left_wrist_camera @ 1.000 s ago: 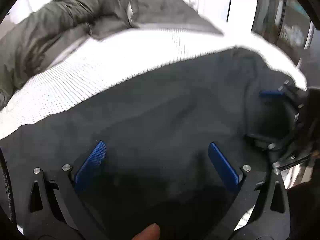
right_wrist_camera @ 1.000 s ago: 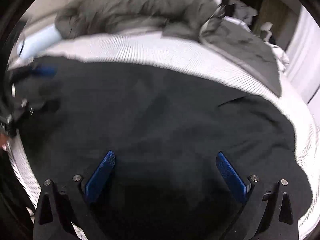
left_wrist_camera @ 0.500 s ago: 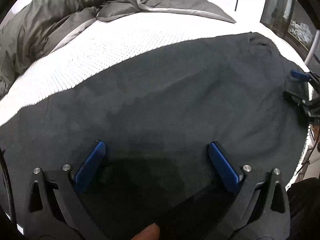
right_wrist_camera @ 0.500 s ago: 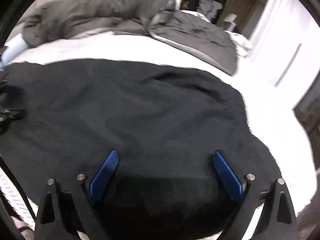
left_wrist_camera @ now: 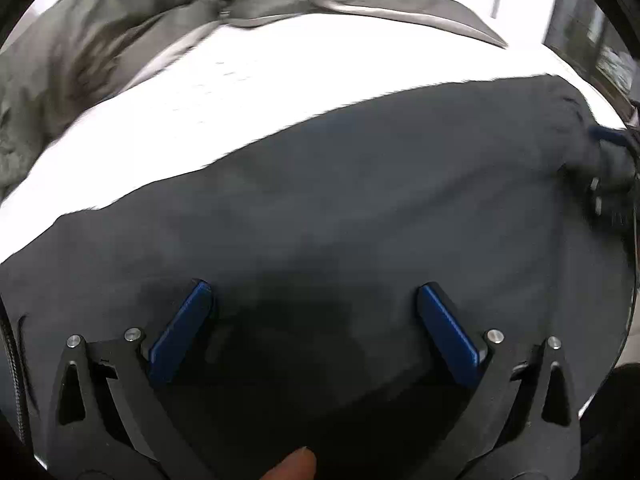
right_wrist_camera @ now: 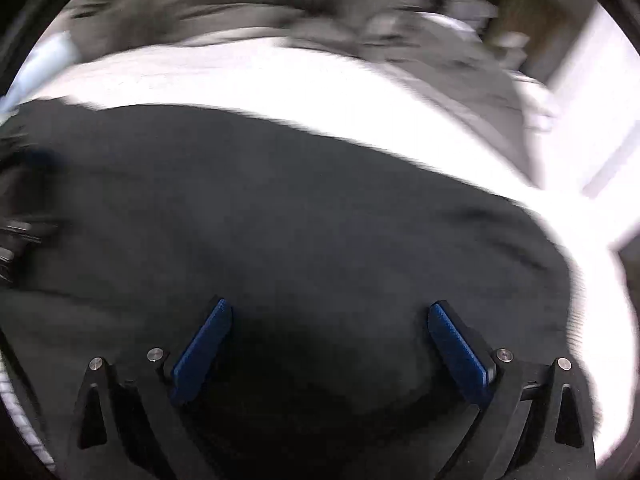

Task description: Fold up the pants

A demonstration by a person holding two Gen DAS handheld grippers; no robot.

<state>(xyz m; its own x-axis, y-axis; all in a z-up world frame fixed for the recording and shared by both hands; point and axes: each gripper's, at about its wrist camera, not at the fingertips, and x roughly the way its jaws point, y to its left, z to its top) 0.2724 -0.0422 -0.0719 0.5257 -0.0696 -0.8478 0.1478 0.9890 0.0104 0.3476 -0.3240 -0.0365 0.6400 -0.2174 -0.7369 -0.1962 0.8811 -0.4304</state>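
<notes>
Over the white bedsheet [left_wrist_camera: 280,92], the dark pants [left_wrist_camera: 340,208] are lying spread flat, a grey duvet [left_wrist_camera: 100,40] bunched beyond them. Both the left gripper [left_wrist_camera: 314,312] and the right gripper [right_wrist_camera: 328,336] are hovering low above the fabric, jaws spread wide and pinching nothing. A fingertip [left_wrist_camera: 294,466] is showing at the left view's bottom edge.

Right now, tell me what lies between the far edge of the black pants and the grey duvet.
Only bare white bed sheet lies between the pants and the grey duvet, in both wrist views; nothing rests on that strip.
</notes>
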